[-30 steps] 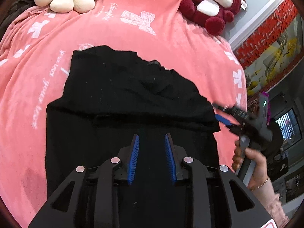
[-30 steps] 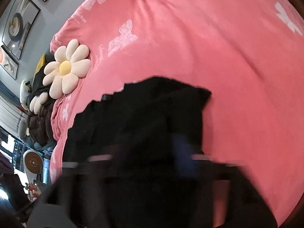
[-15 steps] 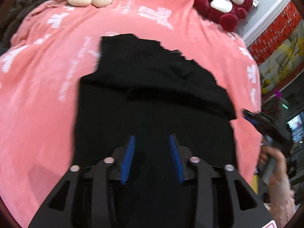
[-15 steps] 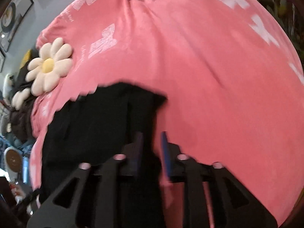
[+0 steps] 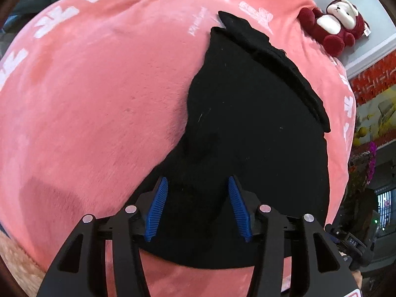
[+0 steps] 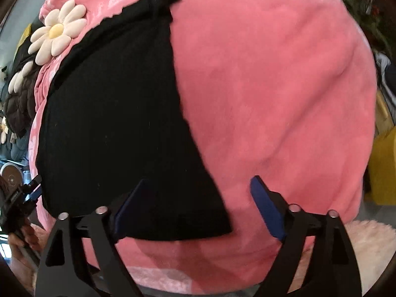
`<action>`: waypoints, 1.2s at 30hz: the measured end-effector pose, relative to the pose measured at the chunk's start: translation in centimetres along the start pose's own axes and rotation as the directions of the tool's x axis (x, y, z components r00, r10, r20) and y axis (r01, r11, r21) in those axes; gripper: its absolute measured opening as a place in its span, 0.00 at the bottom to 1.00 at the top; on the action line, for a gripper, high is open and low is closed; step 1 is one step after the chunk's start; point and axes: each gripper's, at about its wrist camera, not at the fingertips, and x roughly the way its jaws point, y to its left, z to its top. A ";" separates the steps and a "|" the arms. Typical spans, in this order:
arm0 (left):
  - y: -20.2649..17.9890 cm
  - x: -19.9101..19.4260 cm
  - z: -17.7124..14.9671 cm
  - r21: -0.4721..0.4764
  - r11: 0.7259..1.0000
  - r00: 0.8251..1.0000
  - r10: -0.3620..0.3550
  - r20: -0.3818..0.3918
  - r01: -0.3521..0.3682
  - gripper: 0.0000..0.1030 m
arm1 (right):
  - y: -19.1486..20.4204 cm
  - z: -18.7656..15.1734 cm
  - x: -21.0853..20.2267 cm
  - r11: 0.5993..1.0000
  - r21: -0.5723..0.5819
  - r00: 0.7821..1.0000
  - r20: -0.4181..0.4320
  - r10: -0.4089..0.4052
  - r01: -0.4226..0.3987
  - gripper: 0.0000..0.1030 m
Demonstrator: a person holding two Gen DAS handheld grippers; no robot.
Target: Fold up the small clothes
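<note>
Both sets of fingers opening over the near hem of the black garment [image 5: 247, 128], left gripper [image 5: 198, 208] and right gripper [image 6: 200, 205] empty, long axis running off toward 12 o'clock on the pink bed [image 6: 284, 86], right corner sitting between the right fingers at 6 o'clock.

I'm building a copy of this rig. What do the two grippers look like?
Both match: the left gripper and right gripper have black angular frames with triangular cut-outs and silver round pivot pins. The jaws carry blue pads, visibly ribbed on the left. A red-edged white label shows at the left frame's corner.

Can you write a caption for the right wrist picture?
Right gripper opening over the near corner of a black garment on a pink blanket.
</note>
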 end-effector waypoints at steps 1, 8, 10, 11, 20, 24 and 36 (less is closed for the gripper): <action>-0.1 0.0 -0.1 0.010 1.000 1.000 0.005 0.006 -0.005 0.48 | -0.1 -0.2 1.0 1.000 0.012 0.999 -0.044 -0.003 0.004 0.86; 0.4 0.0 -1.0 0.016 0.998 0.996 -0.064 -0.057 0.065 0.29 | 1.2 -1.2 1.0 0.999 -0.029 0.999 -0.030 0.040 -0.040 0.66; 1.2 -0.2 -1.0 -0.020 0.995 0.992 -0.094 -0.083 0.093 0.02 | 1.4 -1.5 0.3 0.996 -0.037 0.996 -0.025 0.085 -0.086 0.23; 1.6 -0.6 -1.2 -0.052 0.993 0.991 -0.113 -0.078 0.109 0.02 | 1.1 -1.8 0.1 0.988 -0.007 0.988 -0.039 0.153 -0.153 0.08; 2.9 -2.7 -1.7 -0.114 0.992 0.998 0.057 0.020 -0.054 0.44 | 1.5 -2.5 0.5 0.979 0.048 0.978 -0.058 0.202 -0.200 0.42; 1.9 -1.0 -1.6 -0.061 0.997 0.998 0.055 0.014 -0.054 0.55 | 2.7 -2.0 1.0 0.979 0.012 0.978 -0.047 0.204 -0.204 0.57; 0.2 -4.9 -2.3 -0.026 0.981 0.981 -0.194 -0.009 0.193 0.03 | 0.8 -2.2 -3.8 0.944 0.070 0.946 0.062 0.318 -0.322 0.08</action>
